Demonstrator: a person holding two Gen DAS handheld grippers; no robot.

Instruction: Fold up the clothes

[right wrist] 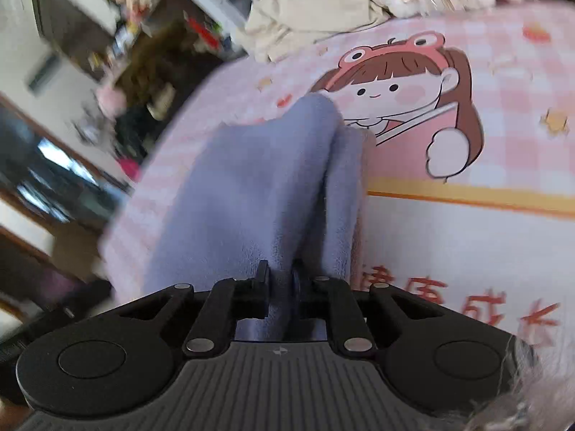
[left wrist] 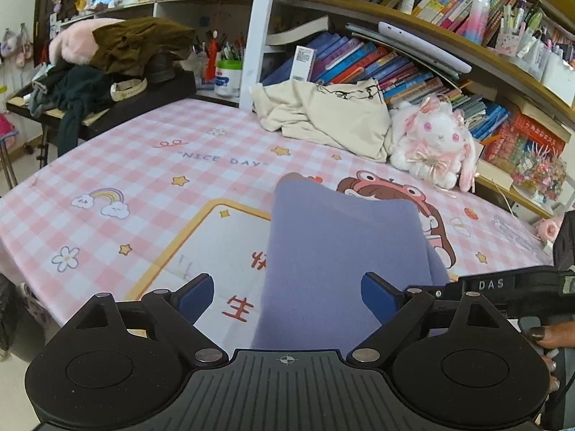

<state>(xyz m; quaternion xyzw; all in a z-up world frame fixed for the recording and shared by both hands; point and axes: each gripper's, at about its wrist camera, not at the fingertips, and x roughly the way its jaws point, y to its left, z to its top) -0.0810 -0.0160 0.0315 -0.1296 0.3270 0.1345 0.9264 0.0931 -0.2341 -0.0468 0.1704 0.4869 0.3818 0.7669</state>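
The right gripper (right wrist: 278, 280) pinched the lavender garment (right wrist: 258, 179) (blurred view); the left gripper (left wrist: 287, 292) stood wide, cloth between its pads, untouched.

The soft lavender-blue fleece garment (left wrist: 341, 251) has a matt, slightly napped cloth surface; ahead of the left gripper (left wrist: 287, 292) it looks smooth, while at the right gripper (right wrist: 280, 276) its fine fuzz shows. Both grippers are matt black plastic with ribbed grey bases and small shiny metal pivot pins; the left one's pads (left wrist: 196, 296) are smooth blue, rubbery-looking. Beneath them lies the pink checked printed cloth cover (left wrist: 143, 165), matt and lightly wrinkled. Farther ahead of the left gripper sit a crumpled cream cotton-like garment (left wrist: 323, 118), a fluffy white plush rabbit (left wrist: 431, 143) with satin-sheen ribbons, and glossy-spined paper books (left wrist: 377, 64).
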